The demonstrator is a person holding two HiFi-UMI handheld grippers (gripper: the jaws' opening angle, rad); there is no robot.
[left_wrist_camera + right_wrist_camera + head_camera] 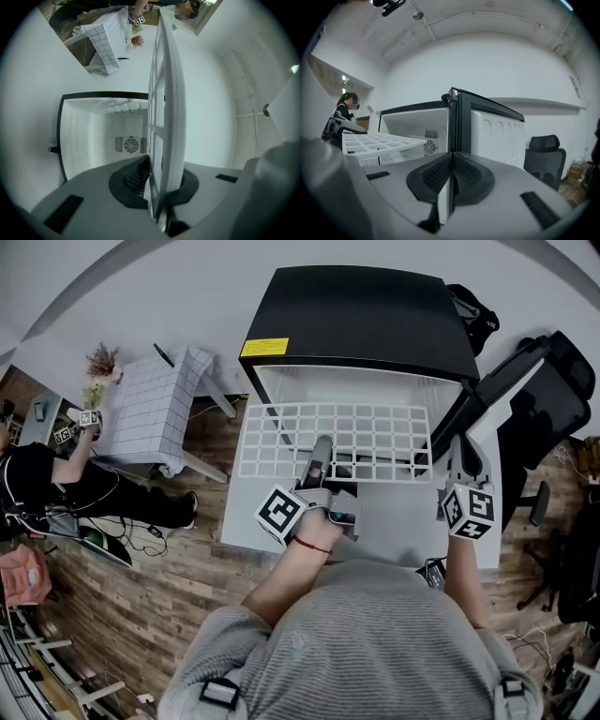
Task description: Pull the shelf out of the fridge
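Note:
A black fridge (366, 315) stands open, its white inside (108, 131) empty with a fan at the back. The white grid shelf (337, 437) sticks out level in front of the opening. My left gripper (322, 448) is shut on the middle of its front edge. In the left gripper view the shelf (164, 117) runs edge-on between the pads, with the gripper (159, 197) clamped on it. My right gripper (461, 457) hovers to the right, by the open door (497, 136). This gripper (451, 187) is shut on nothing, and the shelf (379, 140) lies to its left.
The fridge stands on a pale platform (244, 521). A small table with a checked cloth (155, 409) and a plant (101, 362) stands at the left, with a person (56, 484) beside it. A black office chair (553, 409) is at the right.

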